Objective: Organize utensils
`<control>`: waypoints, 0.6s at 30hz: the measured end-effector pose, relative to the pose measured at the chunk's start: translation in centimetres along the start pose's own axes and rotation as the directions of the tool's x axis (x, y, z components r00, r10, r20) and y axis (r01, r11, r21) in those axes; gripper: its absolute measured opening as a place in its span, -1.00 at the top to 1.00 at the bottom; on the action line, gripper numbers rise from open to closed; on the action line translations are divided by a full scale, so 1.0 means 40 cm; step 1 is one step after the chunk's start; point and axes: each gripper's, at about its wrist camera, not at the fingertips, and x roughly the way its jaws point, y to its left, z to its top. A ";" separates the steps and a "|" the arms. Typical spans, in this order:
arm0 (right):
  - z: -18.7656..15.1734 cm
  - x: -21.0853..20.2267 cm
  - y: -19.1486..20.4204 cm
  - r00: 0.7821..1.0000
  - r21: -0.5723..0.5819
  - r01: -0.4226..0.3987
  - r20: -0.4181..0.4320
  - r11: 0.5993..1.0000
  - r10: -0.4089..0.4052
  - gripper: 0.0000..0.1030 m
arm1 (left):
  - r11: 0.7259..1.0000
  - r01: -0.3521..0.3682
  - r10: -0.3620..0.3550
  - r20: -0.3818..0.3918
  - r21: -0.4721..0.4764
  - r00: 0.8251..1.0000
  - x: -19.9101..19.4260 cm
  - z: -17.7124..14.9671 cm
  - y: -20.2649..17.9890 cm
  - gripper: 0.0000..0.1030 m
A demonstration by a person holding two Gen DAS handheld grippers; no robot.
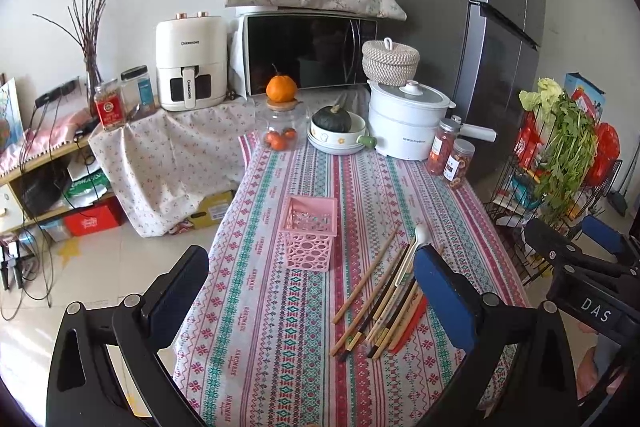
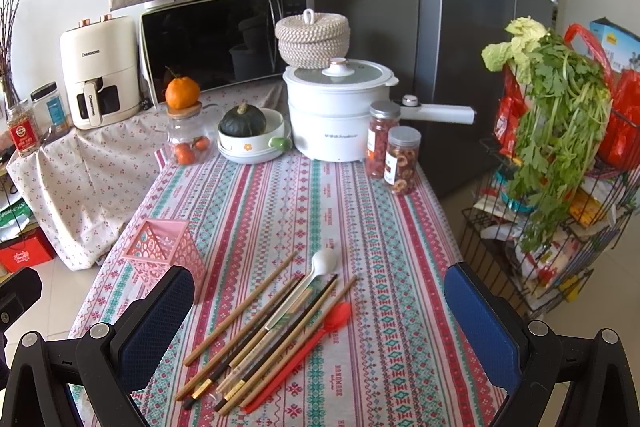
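Observation:
A pink perforated basket (image 1: 309, 233) (image 2: 165, 247) stands empty on the patterned tablecloth (image 1: 264, 327) (image 2: 384, 267). To its right lies a bundle of several chopsticks (image 1: 376, 301) (image 2: 256, 339) with a white spoon (image 1: 420, 237) (image 2: 322, 263) and a red spoon (image 2: 320, 335). My left gripper (image 1: 312, 287) is open and empty, above the table's near edge, with the basket between its fingers. My right gripper (image 2: 320, 311) is open and empty, hovering over the utensils; its body shows in the left wrist view (image 1: 580, 267).
At the table's back stand a white electric pot (image 2: 336, 111), two snack jars (image 2: 394, 151), a bowl with a green squash (image 2: 250, 135) and a glass jar under an orange (image 2: 184, 123). A wire rack with greens (image 2: 552, 167) stands right of the table.

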 end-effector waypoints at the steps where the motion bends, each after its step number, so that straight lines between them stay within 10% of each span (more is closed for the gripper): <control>1: 0.000 0.000 0.000 1.000 0.000 0.000 0.000 1.000 0.000 -0.99 | 1.000 0.001 -0.001 0.000 0.000 1.000 0.000 0.000 0.000 -1.00; 18: -0.002 -0.001 0.005 1.000 0.000 -0.001 0.000 1.000 0.001 -0.99 | 1.000 0.001 -0.001 -0.002 -0.002 1.000 0.003 -0.004 -0.001 -1.00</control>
